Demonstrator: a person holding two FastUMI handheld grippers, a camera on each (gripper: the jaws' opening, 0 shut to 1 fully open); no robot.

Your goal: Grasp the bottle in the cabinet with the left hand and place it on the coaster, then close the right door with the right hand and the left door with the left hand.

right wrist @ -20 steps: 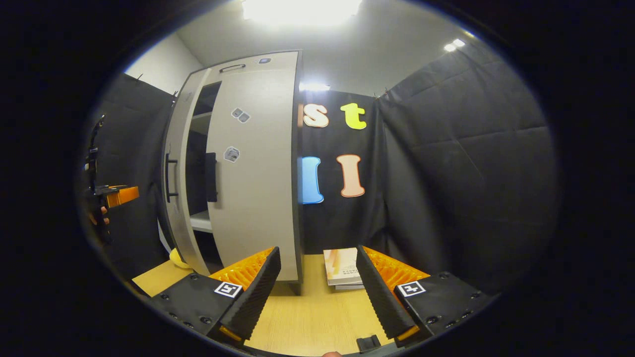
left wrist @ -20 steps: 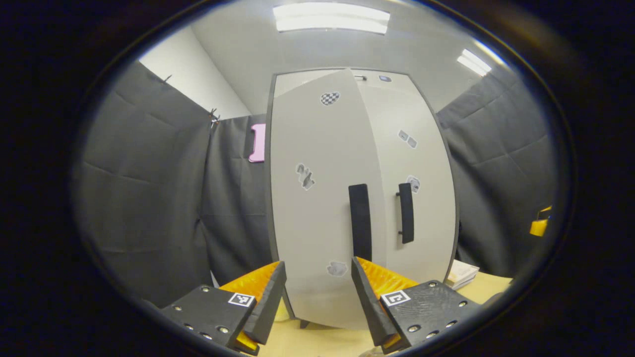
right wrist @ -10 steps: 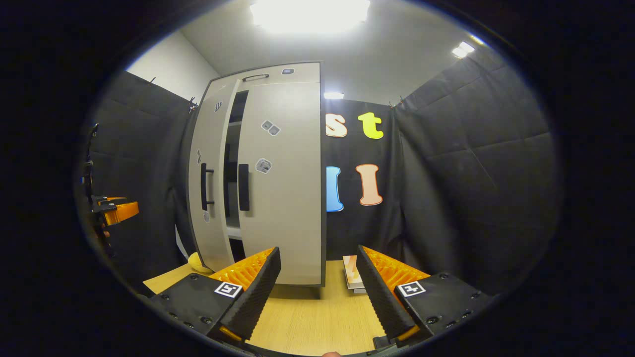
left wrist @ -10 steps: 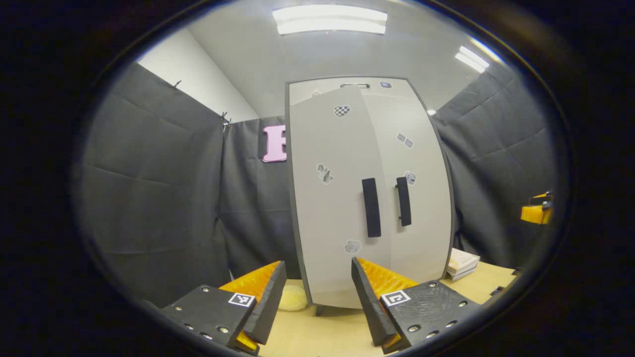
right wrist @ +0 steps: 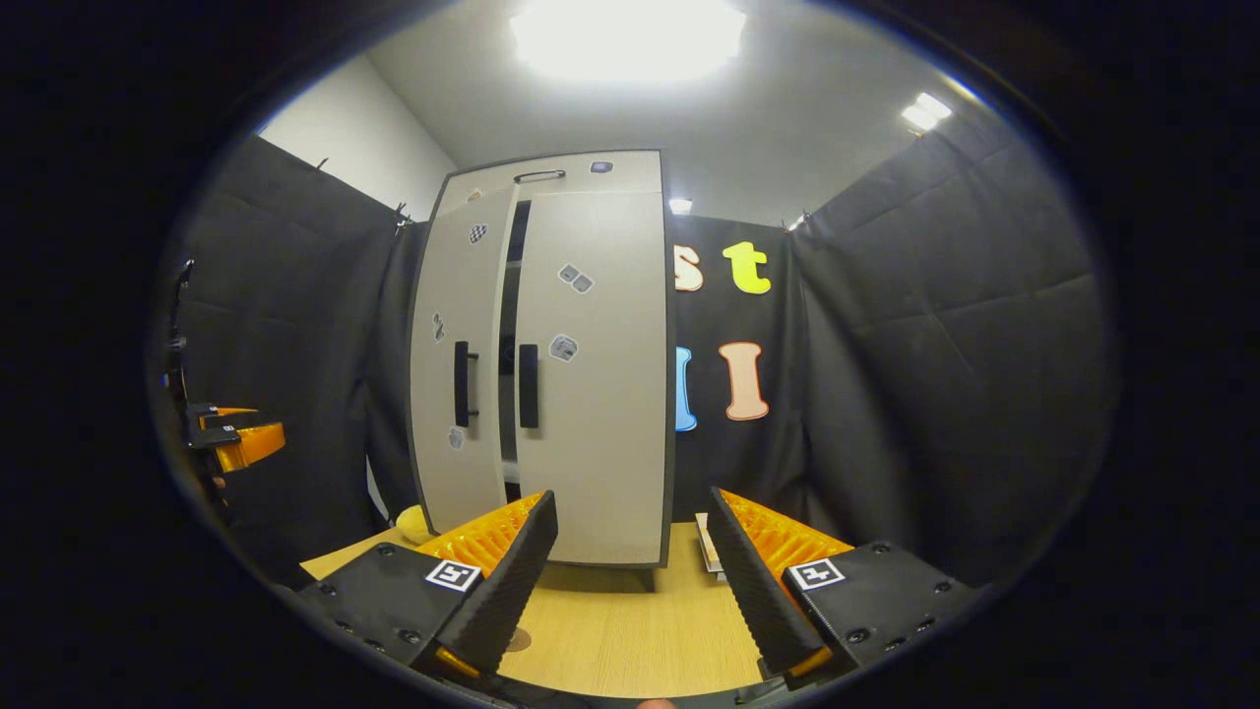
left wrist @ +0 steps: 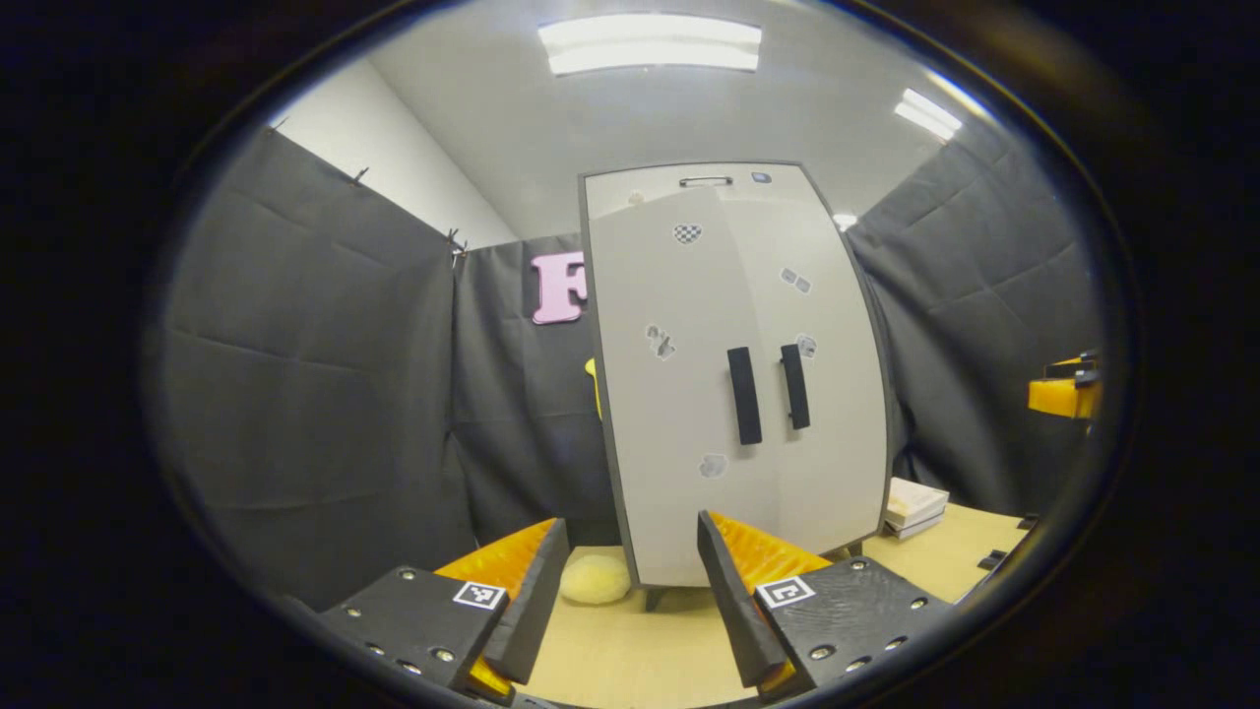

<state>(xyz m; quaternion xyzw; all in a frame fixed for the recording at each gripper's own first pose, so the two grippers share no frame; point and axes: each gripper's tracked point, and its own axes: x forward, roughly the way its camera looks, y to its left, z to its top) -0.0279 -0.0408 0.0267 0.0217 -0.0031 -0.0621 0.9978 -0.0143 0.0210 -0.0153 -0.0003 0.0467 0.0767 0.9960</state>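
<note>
Right gripper view: cabinet [right wrist: 591, 394] beyond spread right gripper [right wrist: 630, 581], left door [right wrist: 458, 374] seemingly ajar.

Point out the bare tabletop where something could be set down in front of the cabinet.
Bare wood lies in front of the cabinet, between it and the open right gripper. Tighter spots: the books at the cabinet's right foot and the yellow sponge-like lump at its left foot, near the left gripper.
</note>
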